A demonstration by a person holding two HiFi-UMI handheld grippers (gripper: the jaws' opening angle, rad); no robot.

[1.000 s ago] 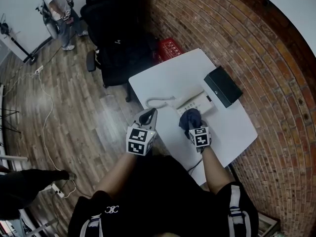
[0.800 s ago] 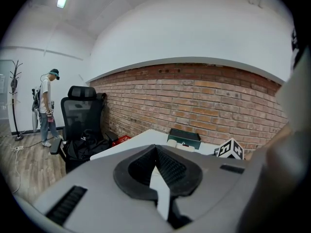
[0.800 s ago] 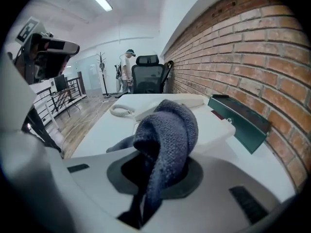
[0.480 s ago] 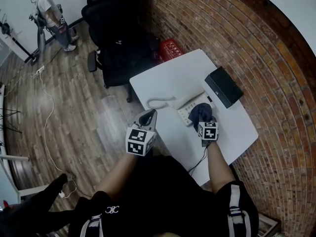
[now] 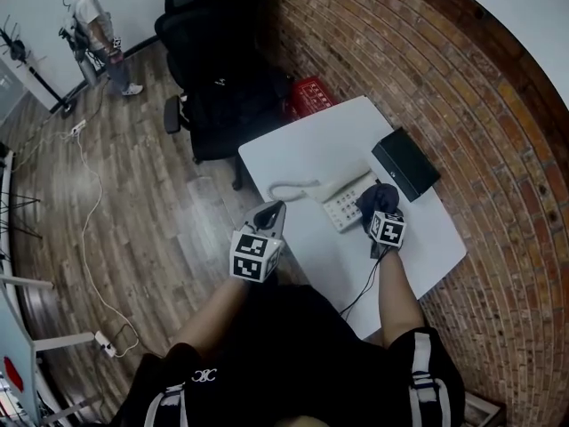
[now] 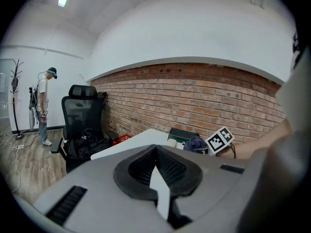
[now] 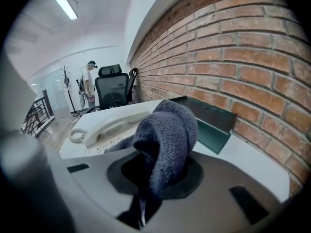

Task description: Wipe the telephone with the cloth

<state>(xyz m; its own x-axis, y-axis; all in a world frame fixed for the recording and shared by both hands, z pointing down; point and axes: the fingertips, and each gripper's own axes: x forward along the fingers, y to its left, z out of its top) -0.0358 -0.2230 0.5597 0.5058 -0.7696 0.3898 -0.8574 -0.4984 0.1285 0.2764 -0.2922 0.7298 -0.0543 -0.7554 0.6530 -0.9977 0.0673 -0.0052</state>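
Presently the white counter (image 5: pixel 302 145) carries the telephone (image 5: pixel 347 201), handset (image 5: pixel 311 188) cradled, beside a dark box (image 5: pixel 404 163). We hold the cloth (image 5: pixel 377 198) over the telephone's box-side end, pinched between the right gripper (image 5: pixel 382 216) fingers. We advise light, short strokes along the keypad (image 5: pixel 340 213), avoiding the handset so it is not dislodged. The left gripper (image 5: pixel 267 213) hangs off the counter, fingers pressed together, empty.

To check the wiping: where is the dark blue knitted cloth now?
Head view: the dark blue knitted cloth sits in the right gripper, at the white telephone's right side.
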